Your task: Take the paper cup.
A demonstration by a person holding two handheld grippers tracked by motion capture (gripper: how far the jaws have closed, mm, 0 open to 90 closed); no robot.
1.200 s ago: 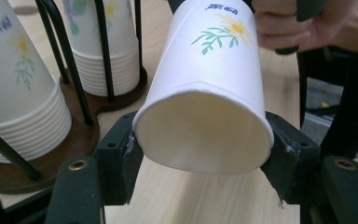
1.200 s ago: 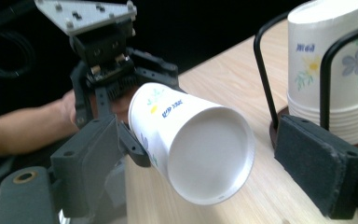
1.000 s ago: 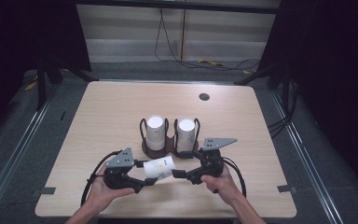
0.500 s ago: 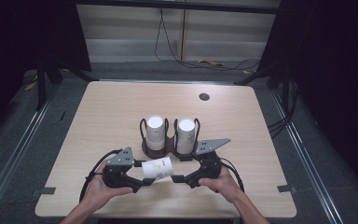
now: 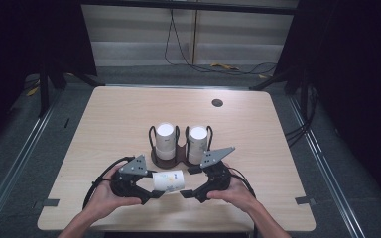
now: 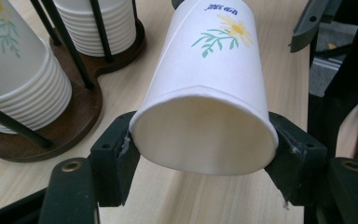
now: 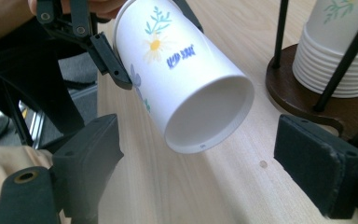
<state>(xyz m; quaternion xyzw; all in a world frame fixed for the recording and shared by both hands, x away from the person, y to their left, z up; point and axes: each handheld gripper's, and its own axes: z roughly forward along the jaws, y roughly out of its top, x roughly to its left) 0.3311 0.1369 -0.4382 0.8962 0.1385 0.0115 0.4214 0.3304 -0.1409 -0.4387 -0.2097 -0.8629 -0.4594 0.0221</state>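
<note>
Empty paper cup (image 6: 205,93) sideways in left gripper's (image 5: 151,191) jaws, right gripper (image 5: 191,191) wide; cup stacks (image 5: 166,141) in holder (image 5: 171,161).

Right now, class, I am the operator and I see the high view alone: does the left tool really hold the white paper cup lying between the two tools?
Observer: Yes. The left tool clamps the white paper cup across its open mouth, squeezing the rim slightly oval.
Operator: And the right tool?
Observer: The right tool is open; its jaws stand either side of the cup's narrow end, apart from it.
Operator: Any print on the cup?
Observer: A yellow flower with green sprigs and blue lettering.
</note>
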